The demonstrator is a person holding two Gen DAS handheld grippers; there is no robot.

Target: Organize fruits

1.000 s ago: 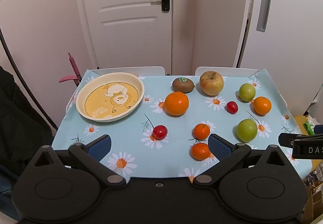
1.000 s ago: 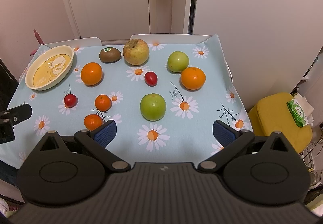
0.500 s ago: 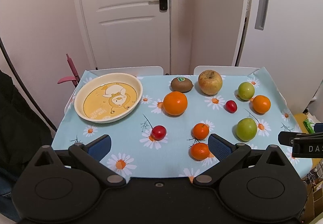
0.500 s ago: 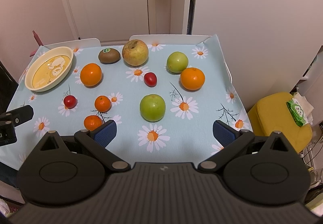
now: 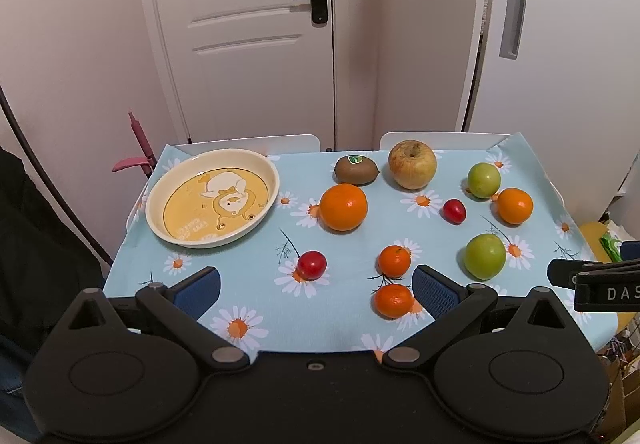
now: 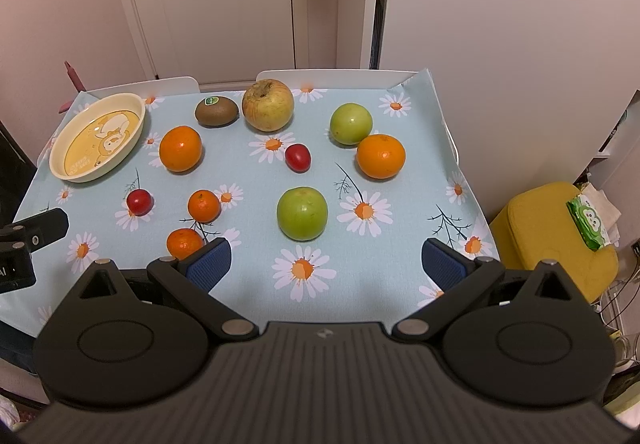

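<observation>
Fruits lie loose on a blue daisy tablecloth (image 5: 344, 324). An empty yellow bowl (image 5: 212, 202) stands at the back left and also shows in the right wrist view (image 6: 98, 136). There is a kiwi (image 5: 356, 170), a yellowish apple (image 5: 412, 164), a big orange (image 5: 343, 207), two green apples (image 6: 302, 213) (image 6: 351, 123), another orange (image 6: 381, 156), two small tangerines (image 5: 394, 261) (image 5: 393, 300) and two red cherry tomatoes (image 5: 311, 265) (image 5: 454, 211). My left gripper (image 5: 316, 290) is open and empty above the near edge. My right gripper (image 6: 326, 264) is open and empty above the near right.
A white door (image 5: 244, 32) and walls stand behind the table. Two white chair backs (image 5: 248, 142) sit at the far edge. A yellow stool (image 6: 552, 240) with a green packet is right of the table. A pink object (image 5: 138, 148) stands at the back left.
Both grippers have lifted or tilted slightly, so the table sits a little lower in view. Nothing on the table has moved.
</observation>
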